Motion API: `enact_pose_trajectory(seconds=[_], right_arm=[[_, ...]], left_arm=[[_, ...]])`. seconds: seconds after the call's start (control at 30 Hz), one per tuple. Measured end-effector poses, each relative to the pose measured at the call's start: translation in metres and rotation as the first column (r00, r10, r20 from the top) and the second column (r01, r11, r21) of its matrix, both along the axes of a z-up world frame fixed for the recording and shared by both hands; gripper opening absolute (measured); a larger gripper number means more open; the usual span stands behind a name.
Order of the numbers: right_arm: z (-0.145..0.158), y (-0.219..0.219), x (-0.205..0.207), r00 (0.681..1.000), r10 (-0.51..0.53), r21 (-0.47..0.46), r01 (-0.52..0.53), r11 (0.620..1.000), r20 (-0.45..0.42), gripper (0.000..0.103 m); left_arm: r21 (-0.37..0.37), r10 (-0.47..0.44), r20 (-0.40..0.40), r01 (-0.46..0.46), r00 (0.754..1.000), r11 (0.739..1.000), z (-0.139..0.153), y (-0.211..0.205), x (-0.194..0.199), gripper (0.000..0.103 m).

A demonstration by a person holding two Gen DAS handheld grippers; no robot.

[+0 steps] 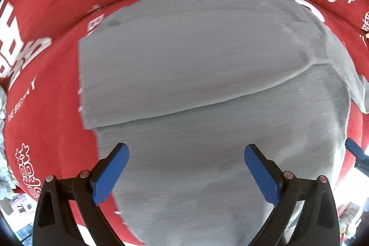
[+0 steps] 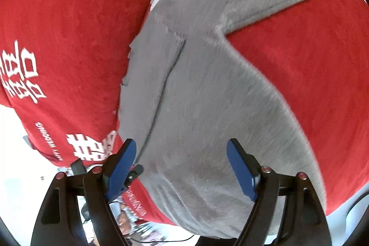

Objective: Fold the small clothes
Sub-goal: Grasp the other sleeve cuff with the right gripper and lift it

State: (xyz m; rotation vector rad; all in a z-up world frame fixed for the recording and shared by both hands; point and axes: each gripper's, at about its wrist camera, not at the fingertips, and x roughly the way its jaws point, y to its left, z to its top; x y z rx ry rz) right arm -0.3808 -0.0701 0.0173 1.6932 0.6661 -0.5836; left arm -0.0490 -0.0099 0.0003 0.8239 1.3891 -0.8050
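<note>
A small grey fuzzy garment (image 1: 207, 61) lies flat on a red cloth (image 1: 46, 107) with white characters. One part is folded over the rest, its edge running across the middle of the left wrist view. My left gripper (image 1: 186, 153) is open and empty, hovering over the garment's near part. In the right wrist view the same garment (image 2: 207, 96) shows a sleeve running to the upper right. My right gripper (image 2: 182, 149) is open and empty just above the garment's near end. The right gripper's blue finger (image 1: 355, 149) shows at the right edge of the left wrist view.
The red cloth (image 2: 57, 27) covers the whole work surface and drops off at its near edge. Beyond that edge lies bright floor with clutter (image 2: 138, 229). A pale fluffy object (image 1: 3, 153) sits at the left edge of the left wrist view.
</note>
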Motion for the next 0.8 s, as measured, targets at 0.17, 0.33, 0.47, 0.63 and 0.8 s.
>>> enact_pose_trajectory(seconds=[0.17,0.33,0.47,0.63,0.8], right_arm=[[0.0,-0.032,-0.044,0.998,-0.051,-0.007,0.051,0.999,-0.044,0.083],[0.001,-0.06,-0.099,0.987,-0.138,-0.031,0.135,0.99,-0.085,0.083],[-0.006,-0.077,-0.147,0.966,-0.232,-0.027,0.23,0.973,-0.116,0.083],[-0.023,-0.091,-0.199,0.923,-0.359,0.002,0.363,0.932,-0.139,0.083],[-0.04,-0.098,-0.23,0.872,-0.472,0.024,0.479,0.877,-0.129,0.083]], left_arm=[[-0.015,-0.045,-0.013,0.045,0.999,0.999,0.003,-0.044,-0.045,0.101],[-0.029,-0.104,-0.036,0.103,0.994,0.994,0.005,-0.085,-0.086,0.101],[-0.037,-0.143,-0.051,0.141,0.988,0.989,0.005,-0.112,-0.116,0.101],[-0.034,-0.16,-0.066,0.158,0.985,0.987,0.003,-0.138,-0.141,0.101],[-0.03,-0.151,-0.069,0.149,0.986,0.988,-0.001,-0.152,-0.15,0.101]])
